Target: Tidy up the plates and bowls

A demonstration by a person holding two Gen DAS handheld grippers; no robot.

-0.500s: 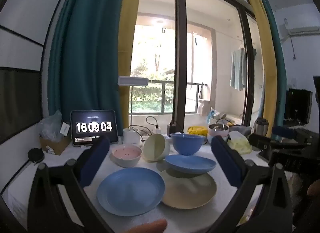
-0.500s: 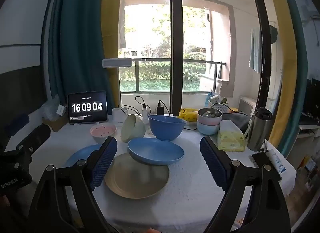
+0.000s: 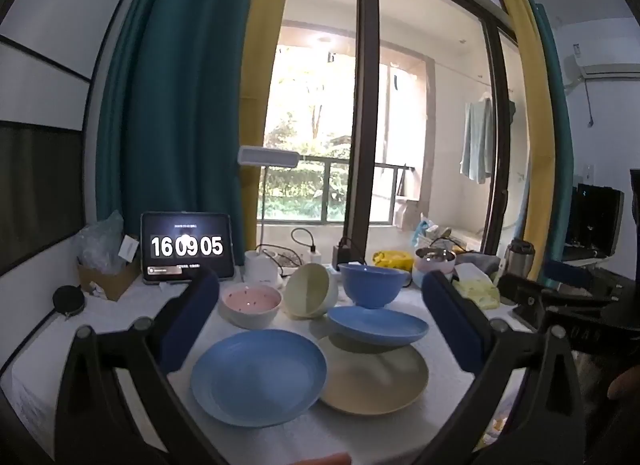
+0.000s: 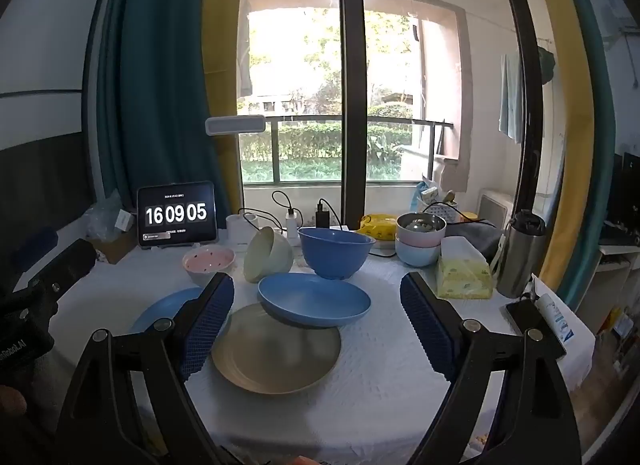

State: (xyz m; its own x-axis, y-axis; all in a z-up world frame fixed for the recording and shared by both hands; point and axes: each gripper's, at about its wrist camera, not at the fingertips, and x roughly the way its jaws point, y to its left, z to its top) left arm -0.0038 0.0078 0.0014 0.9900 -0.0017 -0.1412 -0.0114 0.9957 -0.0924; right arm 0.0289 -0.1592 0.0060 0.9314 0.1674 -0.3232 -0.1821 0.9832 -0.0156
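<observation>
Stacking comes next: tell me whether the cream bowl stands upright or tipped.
Tipped. The cream bowl lies on its side, its opening facing left toward the pink bowl, beside the blue bowl.

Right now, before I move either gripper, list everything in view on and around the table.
plates: two, blue and beige, front
shallow dish: one, blue, resting on the beige plate's far edge
bowls: blue upright, cream tipped, pink
stacked bowls: right rear
tablet clock: black, left rear
tissue pack: yellow, right
flask: steel, right
left gripper: open, empty
right gripper: open, empty
</observation>
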